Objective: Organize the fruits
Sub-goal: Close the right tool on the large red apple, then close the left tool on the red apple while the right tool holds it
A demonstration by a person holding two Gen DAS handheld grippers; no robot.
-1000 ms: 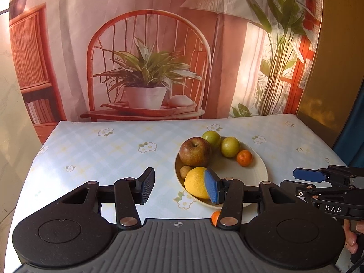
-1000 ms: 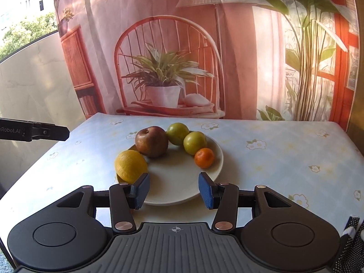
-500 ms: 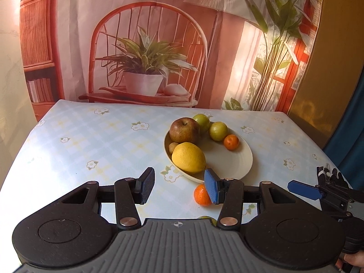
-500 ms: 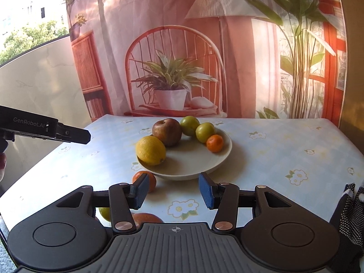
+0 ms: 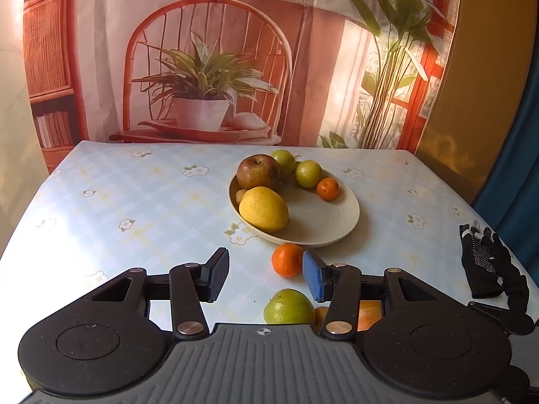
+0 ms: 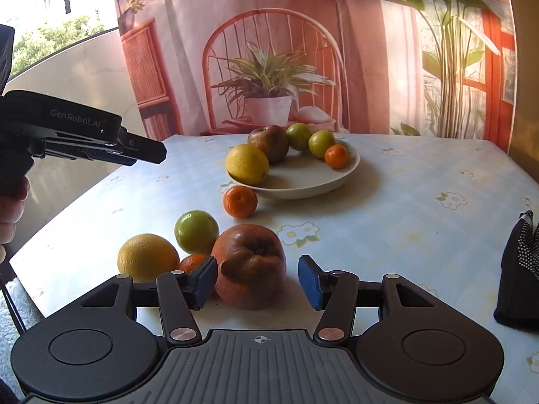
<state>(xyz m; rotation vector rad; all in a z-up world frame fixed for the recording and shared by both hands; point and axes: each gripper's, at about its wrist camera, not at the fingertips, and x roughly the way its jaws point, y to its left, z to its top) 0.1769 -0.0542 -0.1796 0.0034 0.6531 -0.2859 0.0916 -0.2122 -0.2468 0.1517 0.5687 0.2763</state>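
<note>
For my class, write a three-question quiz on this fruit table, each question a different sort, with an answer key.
1. True or false: the plate holds no lemon.
2. Multiple choice: which loose fruit lies nearest the plate? A) small orange B) green fruit C) reddish apple
3. Short answer: which fruit sits between the fingers of the right gripper, and do its pads press on it?

Key
1. False: a lemon lies at the plate's near-left rim.
2. A.
3. The reddish apple; the jaws are opening, and a gap shows on the right side.
</note>
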